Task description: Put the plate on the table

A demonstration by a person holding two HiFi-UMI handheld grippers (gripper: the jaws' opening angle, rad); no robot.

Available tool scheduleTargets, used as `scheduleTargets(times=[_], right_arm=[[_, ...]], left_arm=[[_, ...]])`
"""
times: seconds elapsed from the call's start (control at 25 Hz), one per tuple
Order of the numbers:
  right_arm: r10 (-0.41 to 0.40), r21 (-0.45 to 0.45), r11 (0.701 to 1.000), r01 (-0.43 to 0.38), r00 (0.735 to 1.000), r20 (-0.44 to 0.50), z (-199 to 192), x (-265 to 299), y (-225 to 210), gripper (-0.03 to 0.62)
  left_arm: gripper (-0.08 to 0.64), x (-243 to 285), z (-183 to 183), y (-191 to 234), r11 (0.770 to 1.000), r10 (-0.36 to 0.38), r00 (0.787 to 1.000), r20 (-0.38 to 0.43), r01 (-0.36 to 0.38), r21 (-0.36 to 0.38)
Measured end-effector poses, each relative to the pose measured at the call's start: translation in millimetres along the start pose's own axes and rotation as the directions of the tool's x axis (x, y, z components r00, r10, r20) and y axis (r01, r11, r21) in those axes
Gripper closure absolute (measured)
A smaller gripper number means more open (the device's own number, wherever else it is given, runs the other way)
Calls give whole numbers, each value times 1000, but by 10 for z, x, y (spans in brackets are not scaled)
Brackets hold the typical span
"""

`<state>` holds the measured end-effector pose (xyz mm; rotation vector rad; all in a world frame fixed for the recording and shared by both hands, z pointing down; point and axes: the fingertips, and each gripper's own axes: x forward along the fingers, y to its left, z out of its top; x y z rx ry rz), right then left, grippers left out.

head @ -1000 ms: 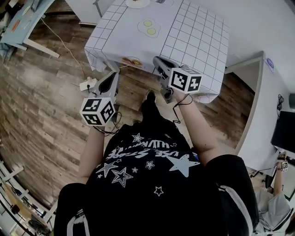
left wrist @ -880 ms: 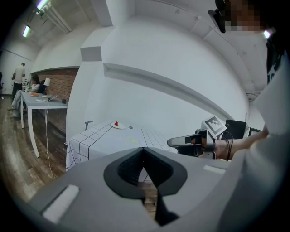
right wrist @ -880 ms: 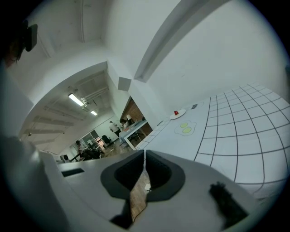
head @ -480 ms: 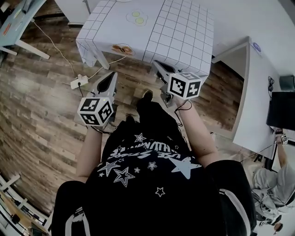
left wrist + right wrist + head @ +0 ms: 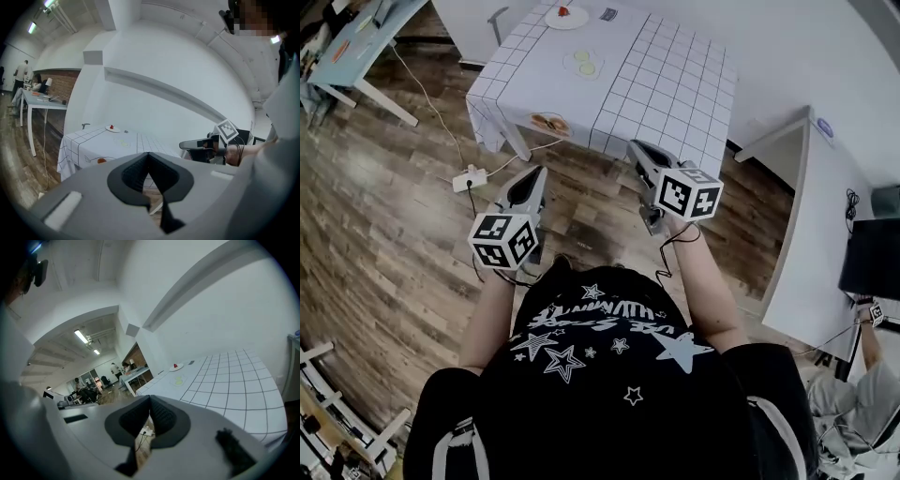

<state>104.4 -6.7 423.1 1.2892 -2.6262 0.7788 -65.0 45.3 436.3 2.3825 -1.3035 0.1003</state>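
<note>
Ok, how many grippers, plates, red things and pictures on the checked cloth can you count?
Grippers: 2 (left gripper, right gripper)
Plate: 1
Red thing on the plate: 1
Pictures on the cloth: 2 (egg picture, bun picture on the hanging edge)
Total: 6

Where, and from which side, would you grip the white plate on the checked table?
Probably its rim. The white plate lies flat on the checked table with a small red thing on it, so only the thin edge offers a pinch. It sits near the far left corner, so come in low from that side, one jaw over the rim, one under.
</note>
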Motion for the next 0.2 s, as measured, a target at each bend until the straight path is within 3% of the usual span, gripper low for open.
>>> scheduleTargets(times=[0.2], right_arm=[[-34,-35,999,35,999,28,163,-370,-316,578]], left_arm=[[551,195,-103,-326,1000,-11,999,-39,12,25]])
